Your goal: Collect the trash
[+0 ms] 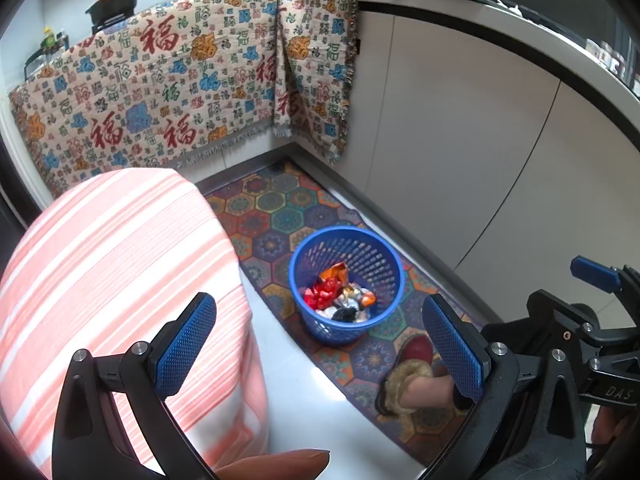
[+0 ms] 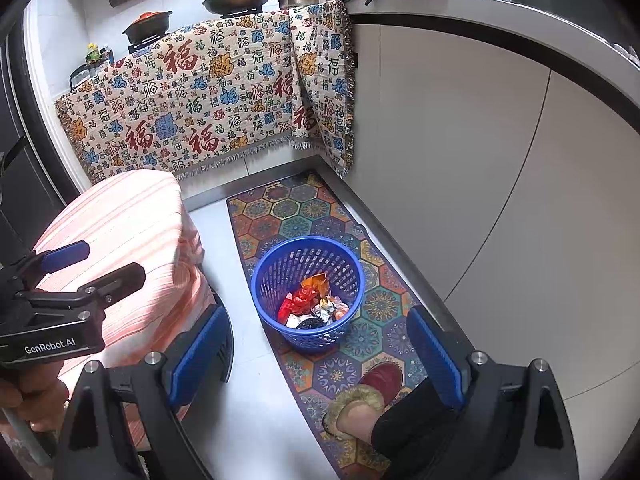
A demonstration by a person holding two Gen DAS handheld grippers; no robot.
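A blue perforated basket (image 1: 308, 258) (image 2: 276, 268) stands on the patterned floor mat. Inside it lie crumpled wrappers (image 1: 340, 296) (image 2: 314, 306), red, orange and silver. My left gripper (image 1: 320, 344) hangs above the floor in front of the basket, open, nothing between its blue pads. My right gripper (image 2: 314, 350) is also open and empty, held just short of the basket. In the right wrist view the left gripper (image 2: 64, 272) shows at the left edge, over the striped surface.
A table under pink-striped cloth (image 1: 112, 264) (image 2: 120, 232) stands to the left. White cabinets (image 1: 460, 140) run along the right; a patterned blanket (image 1: 160, 92) hangs over the stove counter behind. A person's foot in a red slipper (image 2: 372, 392) (image 1: 412, 364) rests on the mat (image 2: 300, 208).
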